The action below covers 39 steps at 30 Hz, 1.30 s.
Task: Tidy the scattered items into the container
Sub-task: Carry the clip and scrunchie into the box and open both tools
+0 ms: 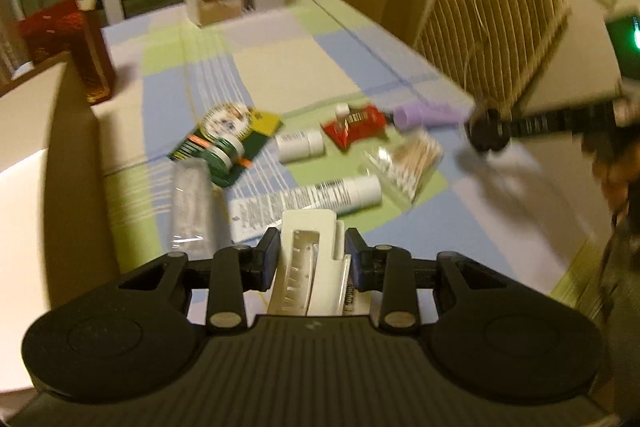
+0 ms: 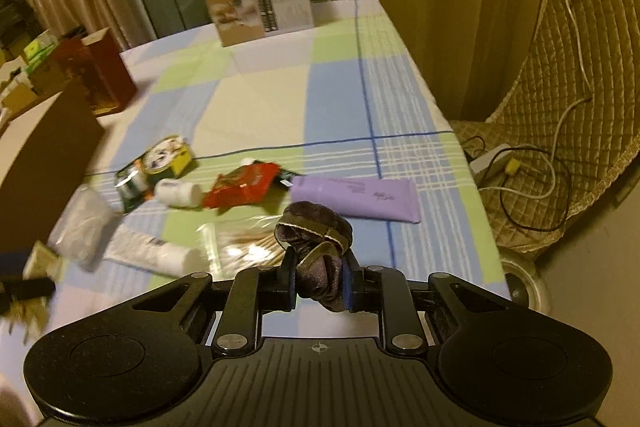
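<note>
My left gripper [image 1: 312,261] is shut on a white plastic clip-like piece [image 1: 310,247], held low over the table's near edge. My right gripper [image 2: 318,283] is shut on a dark bundled cloth [image 2: 316,227]. Scattered on the checked tablecloth lie a purple tube [image 2: 356,197], a red packet [image 2: 244,185], a bag of cotton swabs [image 2: 244,243], a white tube [image 1: 308,203], a small white bottle [image 1: 300,145], a green card of tape rolls [image 1: 226,139] and a clear packet [image 1: 190,203]. The open cardboard box [image 1: 52,155] stands at the left.
A white printed carton [image 2: 260,1] stands at the table's far end and a red-brown box [image 2: 100,71] at the far left. A quilted chair [image 2: 560,107] with cables and a power strip [image 2: 492,159] sits beyond the table's right edge.
</note>
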Available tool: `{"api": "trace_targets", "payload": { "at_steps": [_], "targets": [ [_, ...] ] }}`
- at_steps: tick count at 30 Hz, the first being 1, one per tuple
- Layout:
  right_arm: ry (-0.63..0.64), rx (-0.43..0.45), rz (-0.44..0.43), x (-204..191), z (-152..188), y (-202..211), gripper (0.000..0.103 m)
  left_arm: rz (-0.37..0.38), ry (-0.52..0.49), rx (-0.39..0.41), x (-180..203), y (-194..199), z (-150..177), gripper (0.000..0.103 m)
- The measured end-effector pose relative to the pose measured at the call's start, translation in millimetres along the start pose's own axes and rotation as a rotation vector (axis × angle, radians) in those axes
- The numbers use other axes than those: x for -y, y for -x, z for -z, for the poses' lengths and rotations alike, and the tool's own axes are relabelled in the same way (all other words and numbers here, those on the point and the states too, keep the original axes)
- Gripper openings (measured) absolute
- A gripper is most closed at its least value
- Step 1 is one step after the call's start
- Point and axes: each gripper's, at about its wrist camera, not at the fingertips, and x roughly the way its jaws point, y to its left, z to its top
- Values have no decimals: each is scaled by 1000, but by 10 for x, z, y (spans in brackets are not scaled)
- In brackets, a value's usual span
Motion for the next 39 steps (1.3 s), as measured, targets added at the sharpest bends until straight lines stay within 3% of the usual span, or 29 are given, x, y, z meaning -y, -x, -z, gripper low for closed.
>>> {"api": "trace_targets", "payload": {
  "at_steps": [8,19,23,28,39],
  "targets": [
    [67,5,-106,-514,13,255,23,-8,115,145,-223,686,-74,30],
    [245,42,-401,-1787,-400,437,23,-184,188,276,-958,1550,-158,30],
    [304,42,-502,-2304,-523,408,23,-240,203,285,-1268,1745,-160,30],
    [386,34,-565,-2837,-562,267,23,-288,215,259,-1597,1842,-63,30],
    [497,-73,-583,-3427,-472,-288,23,-293,261,189,-2069,1658,174,30]
  ]
}}
